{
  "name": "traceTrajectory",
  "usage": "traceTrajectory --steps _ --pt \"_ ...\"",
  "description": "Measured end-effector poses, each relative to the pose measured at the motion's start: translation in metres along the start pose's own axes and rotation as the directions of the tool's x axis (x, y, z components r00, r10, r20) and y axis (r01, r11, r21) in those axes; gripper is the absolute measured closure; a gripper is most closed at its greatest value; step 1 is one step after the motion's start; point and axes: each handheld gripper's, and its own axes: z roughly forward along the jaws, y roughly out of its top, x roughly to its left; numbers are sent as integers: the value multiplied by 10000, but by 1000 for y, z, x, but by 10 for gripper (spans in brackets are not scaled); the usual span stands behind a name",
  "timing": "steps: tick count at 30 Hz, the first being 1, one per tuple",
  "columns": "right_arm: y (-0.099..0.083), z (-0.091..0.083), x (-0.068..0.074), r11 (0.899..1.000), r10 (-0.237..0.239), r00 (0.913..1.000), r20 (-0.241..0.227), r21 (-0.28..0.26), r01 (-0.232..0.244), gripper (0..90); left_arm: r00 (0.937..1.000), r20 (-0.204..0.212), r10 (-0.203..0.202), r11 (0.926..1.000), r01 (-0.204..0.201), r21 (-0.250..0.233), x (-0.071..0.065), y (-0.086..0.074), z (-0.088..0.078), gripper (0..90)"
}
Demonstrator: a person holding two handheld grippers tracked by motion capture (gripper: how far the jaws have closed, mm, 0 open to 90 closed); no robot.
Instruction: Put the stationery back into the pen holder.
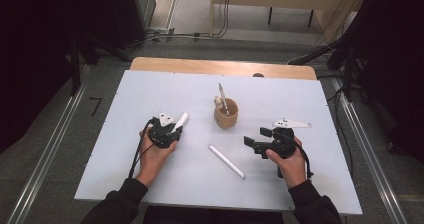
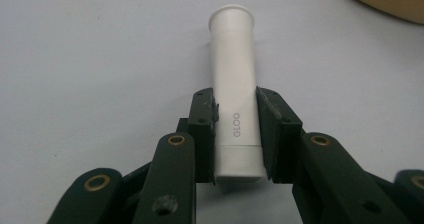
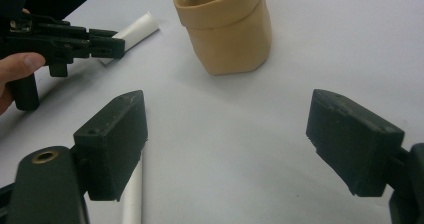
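A white tube marked GLOO (image 2: 234, 84) lies on the white table top, its flared end pointing away from me. My left gripper (image 2: 235, 101) is shut on its lower part, both pads pressed against its sides. From above, the left gripper (image 1: 170, 129) and the tube (image 1: 181, 119) sit left of centre. My right gripper (image 1: 255, 138) rests at the right with its jaws wide apart and nothing between them (image 3: 227, 129). A second white tube (image 1: 226, 161) lies between the hands; its end (image 3: 133, 194) shows below the right gripper's left jaw.
A tan cup (image 1: 226, 115) stands in the middle of the white sheet (image 1: 150, 94), holding a pen (image 1: 222, 96) and a small pale thing. The right gripper view looks at the cup (image 3: 225, 31) and the left gripper (image 3: 75, 39). A wooden table edge (image 1: 200, 64) runs behind.
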Motion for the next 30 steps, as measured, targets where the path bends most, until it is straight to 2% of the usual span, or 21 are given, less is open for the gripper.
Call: traceTrajectory --steps 14,18,30 --pt "0 0 0 10000 13 10000 -13 -10 -13 151 9996 256 -107 9999 107 -15 4 0 -1 724" --pt "0 0 -1 10000 32 10000 -7 -6 -32 151 9980 483 -407 9991 410 -59 7 1 -1 724" --pt "0 0 -1 9999 116 9999 -111 -94 -117 151 9955 795 -520 9980 547 -326 7 4 -7 724"
